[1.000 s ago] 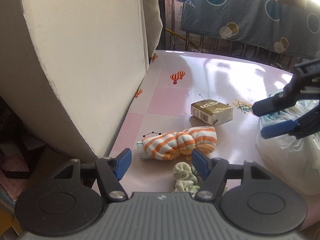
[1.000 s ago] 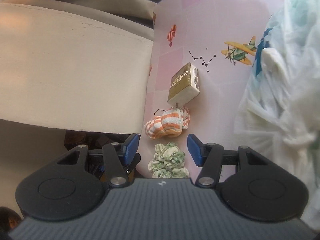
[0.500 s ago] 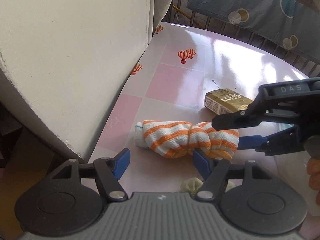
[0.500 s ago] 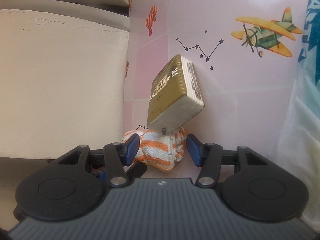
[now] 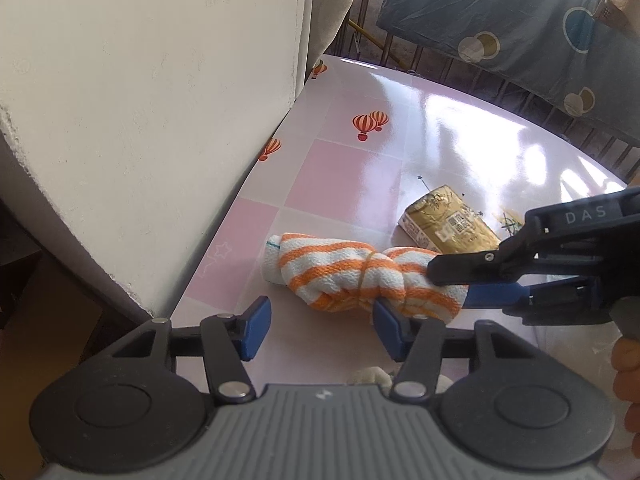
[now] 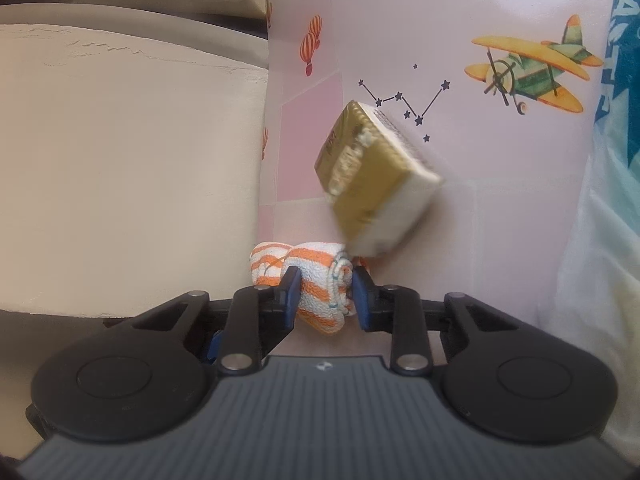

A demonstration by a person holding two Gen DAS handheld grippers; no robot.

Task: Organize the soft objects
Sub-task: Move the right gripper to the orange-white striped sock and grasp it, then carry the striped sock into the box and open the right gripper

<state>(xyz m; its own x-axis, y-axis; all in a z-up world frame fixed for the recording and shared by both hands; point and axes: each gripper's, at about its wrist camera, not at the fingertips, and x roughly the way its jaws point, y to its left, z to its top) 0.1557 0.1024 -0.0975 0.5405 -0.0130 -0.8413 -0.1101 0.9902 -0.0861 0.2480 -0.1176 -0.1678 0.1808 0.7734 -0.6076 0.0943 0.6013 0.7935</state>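
An orange-and-white striped rolled towel [image 5: 352,276] lies on the pink patterned table [image 5: 340,176], tied round its middle by a thin band. My right gripper [image 5: 446,284] comes in from the right, its jaws closing, and both pads press the towel's right end [image 6: 324,292]. My left gripper [image 5: 320,322] hovers just in front of the towel. Its jaws are closing, but the pads stand apart from the cloth and nothing is between them. A pale green scrunchie [image 5: 372,376] peeks out under the left gripper.
A gold packet [image 5: 448,228] lies just behind the towel, blurred in the right wrist view [image 6: 372,184]. A white wall [image 5: 140,120] borders the table's left edge. A plastic bag [image 6: 600,240] fills the right side. A hand [image 5: 628,380] shows at the right edge.
Both grippers came down to the striped towel. The right jaws closed onto its right end. The left jaws narrowed a little.
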